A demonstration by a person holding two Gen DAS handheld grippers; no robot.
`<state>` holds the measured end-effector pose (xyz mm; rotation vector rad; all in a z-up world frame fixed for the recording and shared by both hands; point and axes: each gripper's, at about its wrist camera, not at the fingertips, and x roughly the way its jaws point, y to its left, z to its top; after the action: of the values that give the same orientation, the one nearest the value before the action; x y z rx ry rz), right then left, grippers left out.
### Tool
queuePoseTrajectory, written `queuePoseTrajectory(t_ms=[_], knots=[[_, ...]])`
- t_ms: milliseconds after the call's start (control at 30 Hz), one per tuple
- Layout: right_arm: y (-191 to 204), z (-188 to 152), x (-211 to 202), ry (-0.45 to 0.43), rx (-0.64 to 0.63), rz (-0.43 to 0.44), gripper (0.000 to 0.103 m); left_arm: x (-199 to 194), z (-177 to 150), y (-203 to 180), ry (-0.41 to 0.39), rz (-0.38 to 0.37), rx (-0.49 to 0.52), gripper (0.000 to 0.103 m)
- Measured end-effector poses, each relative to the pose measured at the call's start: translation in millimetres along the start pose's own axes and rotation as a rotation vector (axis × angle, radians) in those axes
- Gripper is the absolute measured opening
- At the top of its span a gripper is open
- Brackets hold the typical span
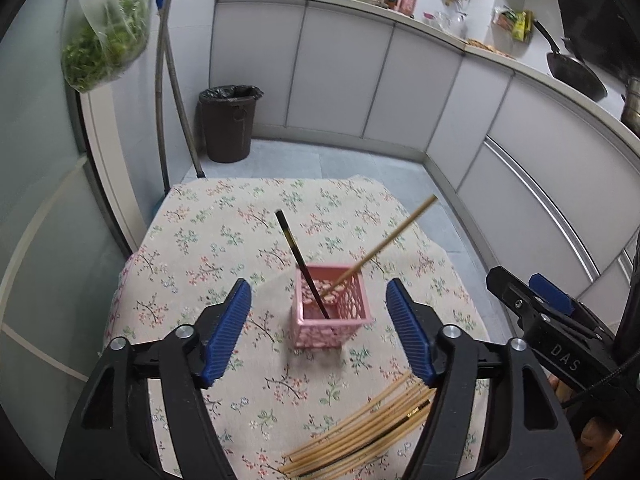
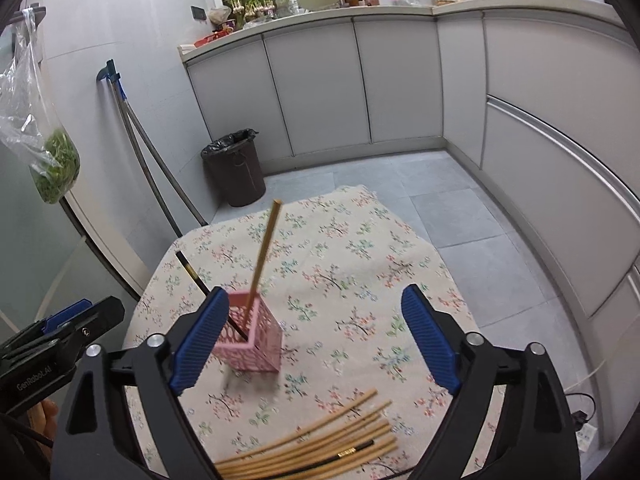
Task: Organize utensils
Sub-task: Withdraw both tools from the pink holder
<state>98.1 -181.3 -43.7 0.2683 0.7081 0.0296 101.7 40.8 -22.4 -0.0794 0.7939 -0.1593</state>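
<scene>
A small pink lattice basket (image 1: 331, 314) (image 2: 256, 336) stands on the flowered tablecloth. Inside it lean a black chopstick (image 1: 298, 258) (image 2: 192, 274) and a light bamboo chopstick (image 1: 394, 236) (image 2: 264, 250). Several bamboo chopsticks and a black one lie in a loose pile (image 1: 368, 432) (image 2: 320, 446) near the front edge. My left gripper (image 1: 320, 328) is open, its blue pads either side of the basket and apart from it. My right gripper (image 2: 316, 340) is open too, with nothing between its fingers. The right gripper also shows at the left wrist view's right edge (image 1: 532, 300).
The cloth-covered table (image 1: 224, 248) (image 2: 360, 248) ends at a grey tiled floor. A dark bin (image 1: 228, 122) (image 2: 236, 168), two leaning poles (image 1: 168, 92) and white kitchen cabinets (image 1: 340, 76) stand beyond. A bag of greens (image 1: 106, 40) hangs at the upper left.
</scene>
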Motion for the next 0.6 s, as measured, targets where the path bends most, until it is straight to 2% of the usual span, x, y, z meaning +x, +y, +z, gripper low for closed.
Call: queuePoseTrajectory(t_ms=[133, 267, 600], knots=[[-12, -8, -10, 0.013, 0.021, 0.004, 0.090, 2, -12, -9, 0.034, -0.021, 0.024, 0.087], [-34, -21, -28, 0.029, 0.069, 0.010, 0.094, 11, -22, -21, 0.089, -0.031, 0.060, 0.095], [-99, -56, -53, 0.123, 0.267, -0.009, 0.096, 45, -49, -64, 0.227, -0.059, 0.197, 0.096]])
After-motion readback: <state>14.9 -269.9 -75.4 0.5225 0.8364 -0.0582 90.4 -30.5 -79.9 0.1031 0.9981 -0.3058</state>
